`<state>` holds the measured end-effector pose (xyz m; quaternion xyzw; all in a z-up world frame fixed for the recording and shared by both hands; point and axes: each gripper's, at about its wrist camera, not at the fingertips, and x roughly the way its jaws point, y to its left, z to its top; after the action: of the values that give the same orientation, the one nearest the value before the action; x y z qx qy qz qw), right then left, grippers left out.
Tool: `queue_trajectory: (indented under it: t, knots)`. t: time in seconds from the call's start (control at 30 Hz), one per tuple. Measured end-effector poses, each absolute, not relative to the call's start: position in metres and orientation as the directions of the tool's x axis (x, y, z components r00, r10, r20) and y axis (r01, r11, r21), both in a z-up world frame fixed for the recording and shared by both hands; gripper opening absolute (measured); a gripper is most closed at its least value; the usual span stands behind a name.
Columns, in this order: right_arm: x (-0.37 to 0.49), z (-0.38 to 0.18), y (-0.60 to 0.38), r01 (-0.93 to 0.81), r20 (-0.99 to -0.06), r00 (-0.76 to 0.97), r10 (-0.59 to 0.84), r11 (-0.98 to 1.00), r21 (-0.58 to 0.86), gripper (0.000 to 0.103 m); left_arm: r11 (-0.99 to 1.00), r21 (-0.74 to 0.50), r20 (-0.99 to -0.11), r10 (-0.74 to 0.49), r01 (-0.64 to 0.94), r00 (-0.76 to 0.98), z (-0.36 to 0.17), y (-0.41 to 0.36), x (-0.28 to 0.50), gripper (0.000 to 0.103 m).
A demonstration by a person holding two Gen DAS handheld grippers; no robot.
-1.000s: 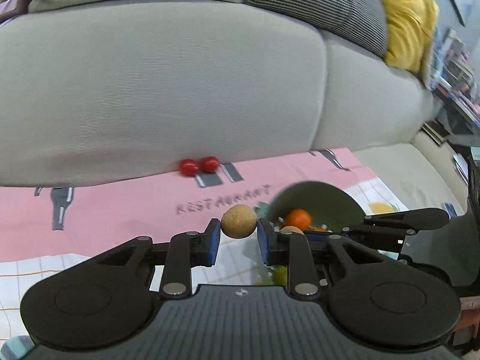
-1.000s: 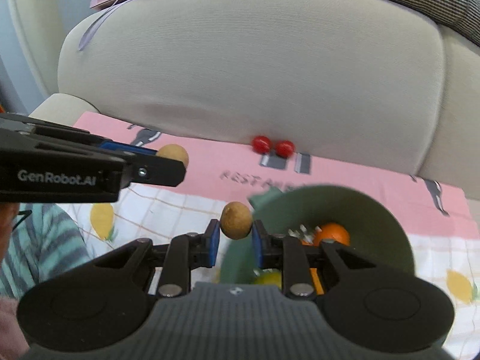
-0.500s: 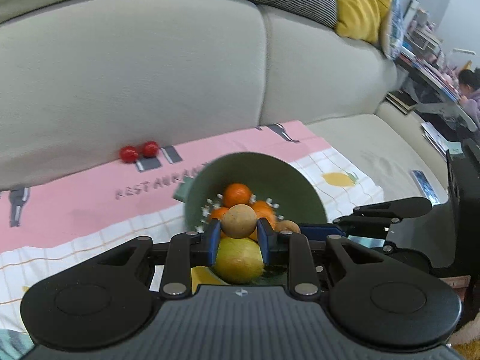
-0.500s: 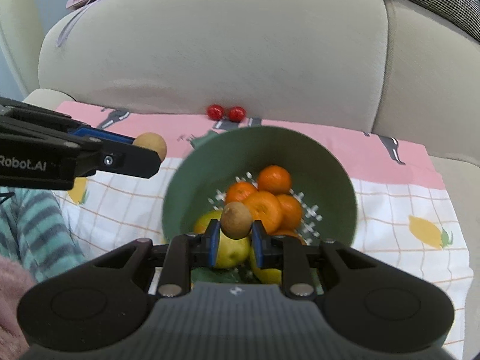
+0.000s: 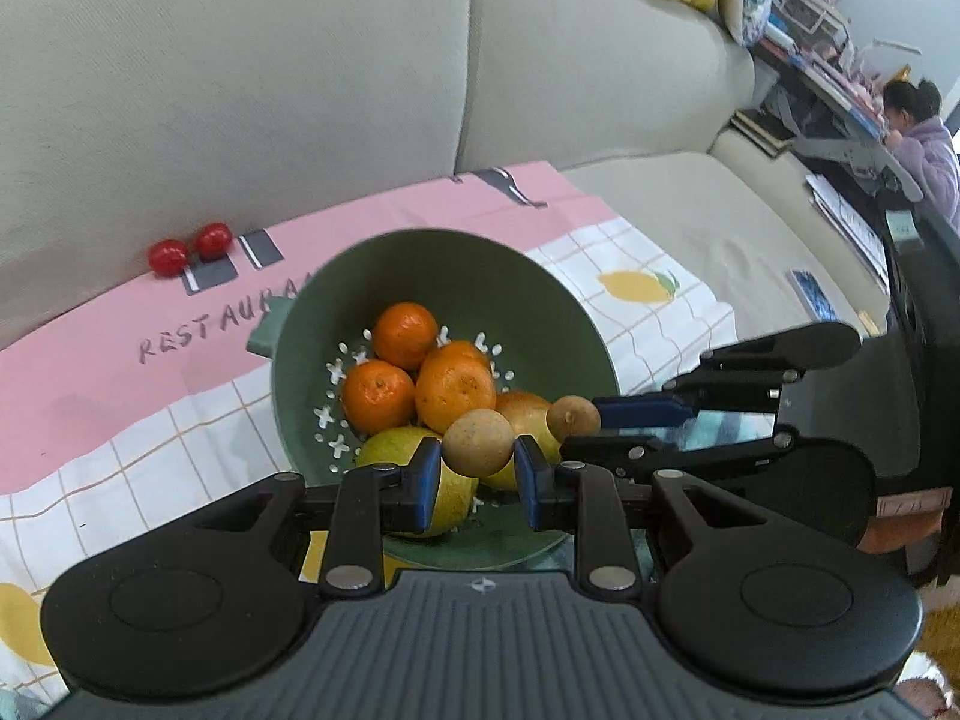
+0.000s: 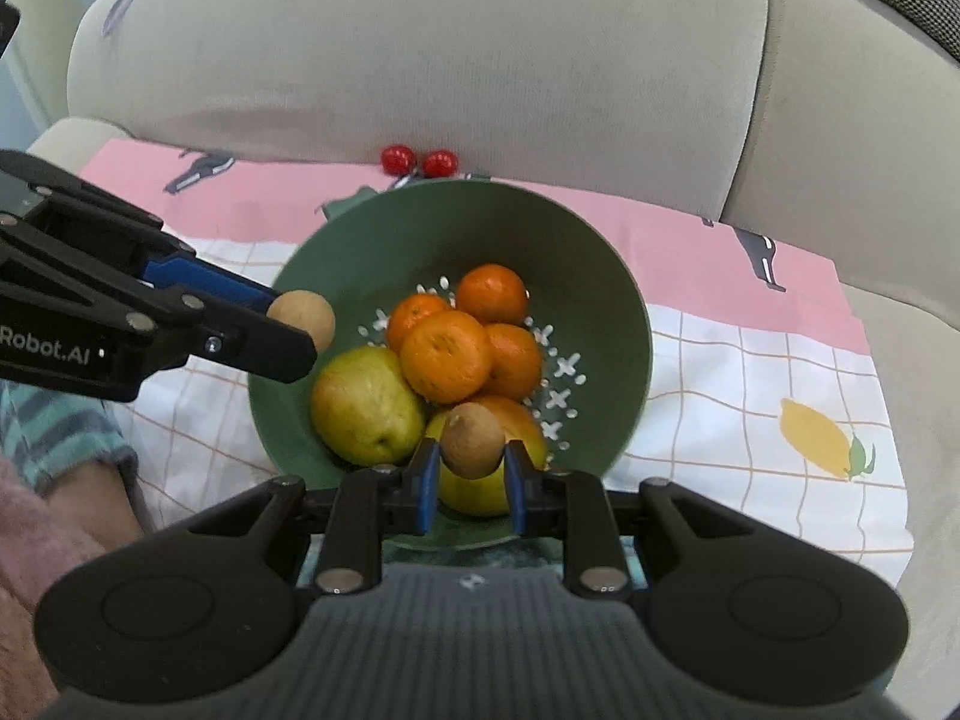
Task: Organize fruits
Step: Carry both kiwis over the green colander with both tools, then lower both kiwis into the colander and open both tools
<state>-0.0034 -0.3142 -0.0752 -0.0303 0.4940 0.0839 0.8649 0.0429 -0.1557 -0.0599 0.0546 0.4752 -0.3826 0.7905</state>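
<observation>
- Fruits: small round tan-brown longan [image 5: 478, 441] pinched in left gripper [image 5: 478, 474] jaws, over green perforated plastic bowl [image 5: 528, 294].
- Right gripper [image 6: 471, 468] jaws pinch second tan longan [image 6: 471, 443] above the bowl's near rim.

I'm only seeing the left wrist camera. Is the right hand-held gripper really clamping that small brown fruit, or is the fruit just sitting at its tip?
Observer: It's clamped. In the right wrist view the right hand-held gripper has both blue pads pressed on the small brown fruit, over the near side of the green bowl.
Operator: I count three oranges in there. Correct?
Observer: Four. A fourth orange sits just right of the largest one.
Operator: Anything off to the bowl's left?
Observer: A striped sleeve lies at the picture's left edge, beside the cloth.
</observation>
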Motion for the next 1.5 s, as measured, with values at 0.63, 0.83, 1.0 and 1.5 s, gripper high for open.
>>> queue_trajectory:
  t: [0.63, 0.83, 1.0, 1.5]
  knots:
    - [0.012, -0.108, -0.298, -0.221, -0.901, 0.345, 0.263, 0.956, 0.194, 0.020, 0.672, -0.243, -0.857, -0.486, 0.700, 0.169, -0.078, -0.168, 0.043, 0.030]
    - [0.015, -0.113, -0.299, -0.205, -0.902, 0.338, 0.267, 0.957, 0.207, 0.020, 0.677, -0.247, -0.858, -0.485, 0.693, 0.167, -0.080, -0.168, 0.043, 0.030]
    - [0.015, -0.114, -0.301, -0.199, -0.905, 0.336, 0.262, 0.959, 0.203, 0.021, 0.676, -0.252, -0.859, -0.486, 0.693, 0.162, -0.084, -0.169, 0.041, 0.030]
    - [0.003, -0.094, -0.310, -0.218, -0.903, 0.391, 0.181, 0.971, 0.100, 0.023, 0.658, -0.261, -0.866, -0.483, 0.707, 0.129, -0.090, -0.181, 0.036, 0.030]
